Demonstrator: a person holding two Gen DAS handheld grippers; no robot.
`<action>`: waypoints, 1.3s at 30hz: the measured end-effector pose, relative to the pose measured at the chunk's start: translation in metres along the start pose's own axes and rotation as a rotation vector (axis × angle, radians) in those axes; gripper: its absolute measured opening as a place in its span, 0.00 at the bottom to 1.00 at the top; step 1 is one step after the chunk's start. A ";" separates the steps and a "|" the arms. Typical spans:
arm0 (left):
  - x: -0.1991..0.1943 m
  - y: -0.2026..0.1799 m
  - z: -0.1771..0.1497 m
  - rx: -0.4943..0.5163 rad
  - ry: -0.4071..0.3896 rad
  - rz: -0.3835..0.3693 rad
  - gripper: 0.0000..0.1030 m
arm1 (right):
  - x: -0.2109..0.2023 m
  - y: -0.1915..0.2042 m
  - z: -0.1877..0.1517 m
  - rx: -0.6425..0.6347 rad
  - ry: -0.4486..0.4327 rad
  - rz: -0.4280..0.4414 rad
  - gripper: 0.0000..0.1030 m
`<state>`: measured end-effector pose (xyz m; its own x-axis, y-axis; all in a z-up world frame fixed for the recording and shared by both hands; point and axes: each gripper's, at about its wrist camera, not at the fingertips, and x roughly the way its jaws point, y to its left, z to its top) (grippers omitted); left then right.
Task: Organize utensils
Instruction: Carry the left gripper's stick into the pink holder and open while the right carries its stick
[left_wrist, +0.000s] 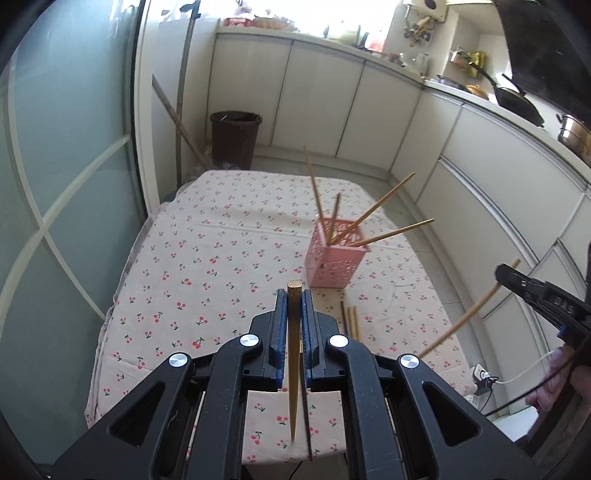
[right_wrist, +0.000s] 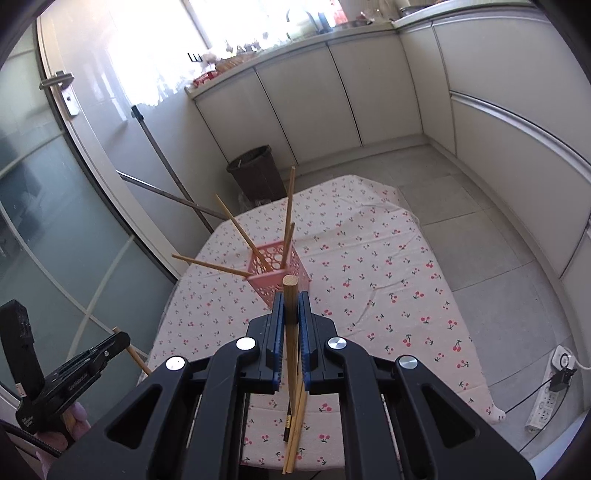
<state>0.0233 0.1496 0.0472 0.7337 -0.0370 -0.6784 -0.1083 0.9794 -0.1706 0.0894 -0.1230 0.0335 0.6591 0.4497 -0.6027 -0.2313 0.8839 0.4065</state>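
A pink perforated basket stands on the cherry-print tablecloth with several wooden chopsticks leaning out of it; it also shows in the right wrist view. My left gripper is shut on a wooden chopstick, held upright above the table's near edge. My right gripper is shut on another wooden chopstick, held near and above the basket. Loose chopsticks lie on the cloth near the front edge, also seen under the right gripper.
A dark waste bin stands beyond the table's far end. White cabinets run along the back and right. A glass door is to the left. A power strip with cables lies on the floor at right.
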 end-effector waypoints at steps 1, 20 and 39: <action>-0.005 -0.003 0.003 0.005 -0.007 -0.007 0.07 | -0.002 0.000 0.002 0.002 -0.009 0.003 0.07; -0.035 -0.085 0.137 0.068 -0.174 -0.087 0.07 | -0.007 -0.040 0.021 0.120 -0.030 0.032 0.07; 0.066 -0.053 0.159 -0.108 -0.117 0.068 0.17 | 0.000 -0.041 0.022 0.117 -0.006 0.036 0.07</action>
<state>0.1842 0.1269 0.1245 0.7944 0.0578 -0.6046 -0.2272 0.9515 -0.2076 0.1148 -0.1617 0.0319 0.6564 0.4799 -0.5821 -0.1699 0.8458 0.5057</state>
